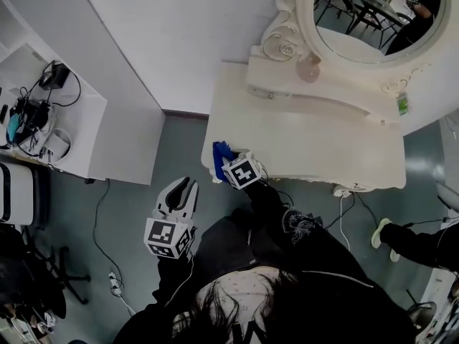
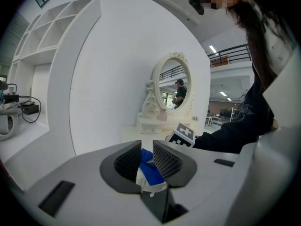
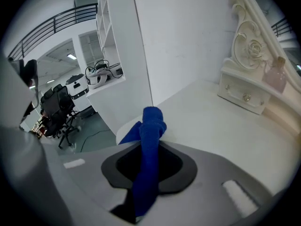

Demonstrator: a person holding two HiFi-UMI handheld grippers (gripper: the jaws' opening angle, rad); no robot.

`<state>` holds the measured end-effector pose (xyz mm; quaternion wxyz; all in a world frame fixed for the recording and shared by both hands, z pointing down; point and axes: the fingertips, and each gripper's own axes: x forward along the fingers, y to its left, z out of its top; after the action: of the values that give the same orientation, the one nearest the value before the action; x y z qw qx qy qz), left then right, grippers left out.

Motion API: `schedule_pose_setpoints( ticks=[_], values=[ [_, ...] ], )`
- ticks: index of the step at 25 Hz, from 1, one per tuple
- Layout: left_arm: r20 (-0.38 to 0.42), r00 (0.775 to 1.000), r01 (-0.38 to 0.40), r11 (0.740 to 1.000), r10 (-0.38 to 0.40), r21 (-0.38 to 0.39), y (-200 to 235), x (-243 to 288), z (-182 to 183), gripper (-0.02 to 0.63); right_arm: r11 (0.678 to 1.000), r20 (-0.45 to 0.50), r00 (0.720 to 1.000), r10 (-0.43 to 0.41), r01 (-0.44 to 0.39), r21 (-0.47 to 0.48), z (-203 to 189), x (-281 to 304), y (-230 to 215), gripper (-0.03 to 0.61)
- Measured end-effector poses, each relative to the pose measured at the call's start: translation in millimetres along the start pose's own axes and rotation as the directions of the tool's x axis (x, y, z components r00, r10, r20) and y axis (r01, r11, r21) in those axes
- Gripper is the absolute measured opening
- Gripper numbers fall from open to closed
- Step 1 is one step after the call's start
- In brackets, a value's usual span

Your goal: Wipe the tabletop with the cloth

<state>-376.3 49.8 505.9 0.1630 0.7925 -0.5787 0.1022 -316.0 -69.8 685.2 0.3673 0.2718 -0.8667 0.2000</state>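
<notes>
Right gripper (image 3: 151, 147): jaws clamped on the blue cloth (image 3: 151, 126). The cloth runs up between them and sticks out past the tips in a rolled bunch. In the head view this gripper (image 1: 228, 165) sits under its marker cube, with the cloth (image 1: 221, 156) just beyond its tips at the near left corner of the white tabletop (image 1: 323, 142). Whether the cloth presses on the surface I cannot tell.

Ahead and to the right of the right gripper is open tabletop (image 3: 211, 121). Past that is a small drawer box (image 3: 244, 93) with a pink bottle (image 3: 275, 76) on it, under the carved oval mirror (image 1: 373, 13). To this gripper's left the table edge drops off to floor, a white shelf unit (image 3: 113, 55) and an office chair (image 3: 61, 112).

Left gripper (image 1: 185, 183): off the table, over the floor, below and left of the right gripper. Its own view shows the left gripper (image 2: 146, 150) with a narrow gap between the jaws and nothing gripped. The cloth (image 2: 150, 171) shows through the gap, farther off. The right gripper's cube and a dark sleeve (image 2: 235, 131) stand between it and the table. The mirror (image 2: 175, 86) is beyond.

To the left gripper's left, a cable (image 1: 99, 221) trails over the floor to a power strip (image 1: 115, 284), and a side counter (image 1: 43, 113) holds tangled wires. Far right of both grippers is another person's shoe (image 1: 380, 233).
</notes>
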Motion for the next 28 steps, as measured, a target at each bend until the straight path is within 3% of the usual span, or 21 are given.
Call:
schedule_pose_setpoints(
  ticks=[11,20,28],
  values=[
    [-0.016,0.995,0.102,0.993,-0.102,0.053,-65.3,54.2,15.4,0.064,0.997,0.012,0.998,-0.056,0.055,0.045,-43.0,-47.9,-74.3,0.072],
    [-0.044,0.983,0.179,0.98,-0.176,0.082,-162.1,110.2,22.9,0.064,0.986,0.033,0.993,-0.114,0.109,0.127,-98.6,-115.8,-170.8,0.071],
    [-0.078,0.962,0.271,0.954,-0.263,0.128,-259.6,161.7,28.0,0.064,0.97,0.037,0.985,-0.168,0.158,0.187,-154.7,-180.9,-255.3,0.072]
  ],
)
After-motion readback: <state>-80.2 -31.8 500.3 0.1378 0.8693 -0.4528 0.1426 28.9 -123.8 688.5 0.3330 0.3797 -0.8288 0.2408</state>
